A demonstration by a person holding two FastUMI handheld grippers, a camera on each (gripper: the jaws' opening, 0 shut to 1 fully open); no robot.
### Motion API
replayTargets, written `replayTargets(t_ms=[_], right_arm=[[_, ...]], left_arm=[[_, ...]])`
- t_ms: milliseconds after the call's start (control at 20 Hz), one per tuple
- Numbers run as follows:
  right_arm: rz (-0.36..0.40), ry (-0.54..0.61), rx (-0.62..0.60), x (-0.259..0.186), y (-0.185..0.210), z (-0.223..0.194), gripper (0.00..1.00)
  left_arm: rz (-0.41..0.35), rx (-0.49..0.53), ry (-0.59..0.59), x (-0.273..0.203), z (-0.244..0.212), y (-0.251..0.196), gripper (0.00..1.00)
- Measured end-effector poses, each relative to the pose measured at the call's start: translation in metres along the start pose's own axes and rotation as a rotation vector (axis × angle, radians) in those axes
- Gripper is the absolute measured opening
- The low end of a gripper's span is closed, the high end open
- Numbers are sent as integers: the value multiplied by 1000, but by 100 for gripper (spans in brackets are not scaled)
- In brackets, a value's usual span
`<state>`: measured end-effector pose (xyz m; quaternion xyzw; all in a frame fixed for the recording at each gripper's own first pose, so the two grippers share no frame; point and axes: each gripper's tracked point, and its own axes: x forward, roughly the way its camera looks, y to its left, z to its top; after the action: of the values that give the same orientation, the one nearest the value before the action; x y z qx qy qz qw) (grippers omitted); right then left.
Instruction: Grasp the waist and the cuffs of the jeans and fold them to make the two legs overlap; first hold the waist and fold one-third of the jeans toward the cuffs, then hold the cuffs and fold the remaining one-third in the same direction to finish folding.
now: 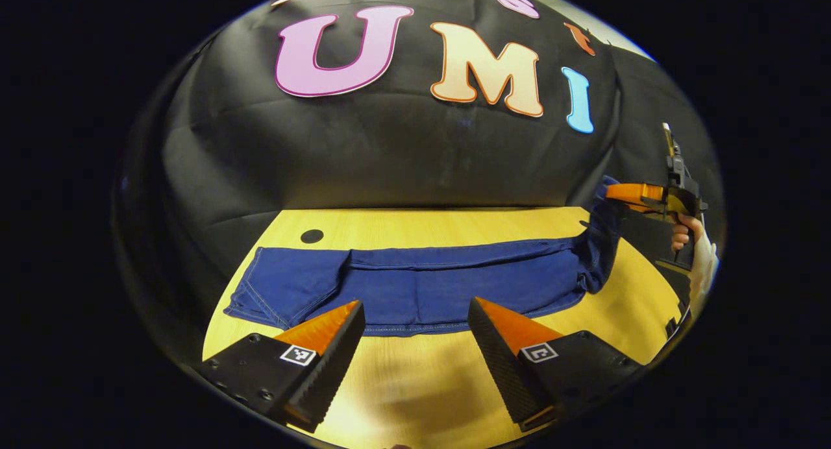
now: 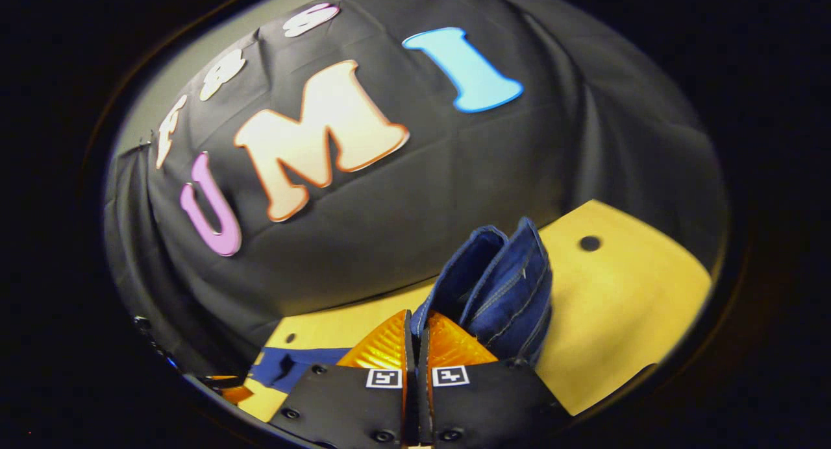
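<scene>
Yellow wooden tabletop [image 1: 415, 384] ran up to the black cloth wall [image 1: 389, 157] at its far edge. Bore a small dark round hole [image 1: 312, 236] near the far left corner in the left gripper view, and another hole [image 2: 589, 243] near the far edge in the right gripper view.

Blue jeans [image 1: 415, 283] lay flat lengthwise along the far half of the tabletop, already folded so the legs overlapped, with a pale stitched seam running along the near edge. Left end spread flat close to the left edge of the tabletop. Right end lifted off the surface toward the right edge, hanging up from the wood in a short drape.

Left gripper [image 1: 415, 351] hovered low over the near edge of the tabletop, fingers spread wide apart, holding nothing, tips just short of the near seam of the jeans.

Right gripper [image 2: 416, 345] pressed together on the cuffs [image 2: 500, 287], fingers closed with denim pinched in the narrow gap between them; two layered hems stood upright just above the fingertips, raised clear of the tabletop. Also seen in the left gripper view at the far right, held up by a hand [image 1: 689, 241] with a pale sleeve, cuff end of the denim pinched at its tip above the right edge of the tabletop.
</scene>
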<state>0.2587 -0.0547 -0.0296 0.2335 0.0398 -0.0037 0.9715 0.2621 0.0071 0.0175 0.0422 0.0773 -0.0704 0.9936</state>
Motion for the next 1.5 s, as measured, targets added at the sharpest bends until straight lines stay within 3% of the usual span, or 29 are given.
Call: replayTargets(t_ms=[150, 400, 550, 700, 900, 1350, 1500], right_arm=[[114, 79, 16, 22, 50, -46, 3], [211, 212, -36, 45, 104, -138, 3], [227, 339, -89, 57, 118, -209, 2], [187, 440, -160, 57, 112, -267, 2], [152, 473, -142, 56, 108, -274, 2], [97, 500, -194, 54, 100, -275, 2], [72, 505, -199, 54, 99, -273, 2]], left_arm=[[-12, -44, 9, 3, -12, 12, 98], [-1, -113, 29, 11, -29, 34, 98], [26, -128, 33, 13, -36, 51, 94], [49, -132, 30, 12, -37, 64, 95], [94, -143, 28, 10, -42, 89, 95], [279, -166, 61, 2, -58, 209, 95], [278, -172, 79, 10, -62, 226, 95]])
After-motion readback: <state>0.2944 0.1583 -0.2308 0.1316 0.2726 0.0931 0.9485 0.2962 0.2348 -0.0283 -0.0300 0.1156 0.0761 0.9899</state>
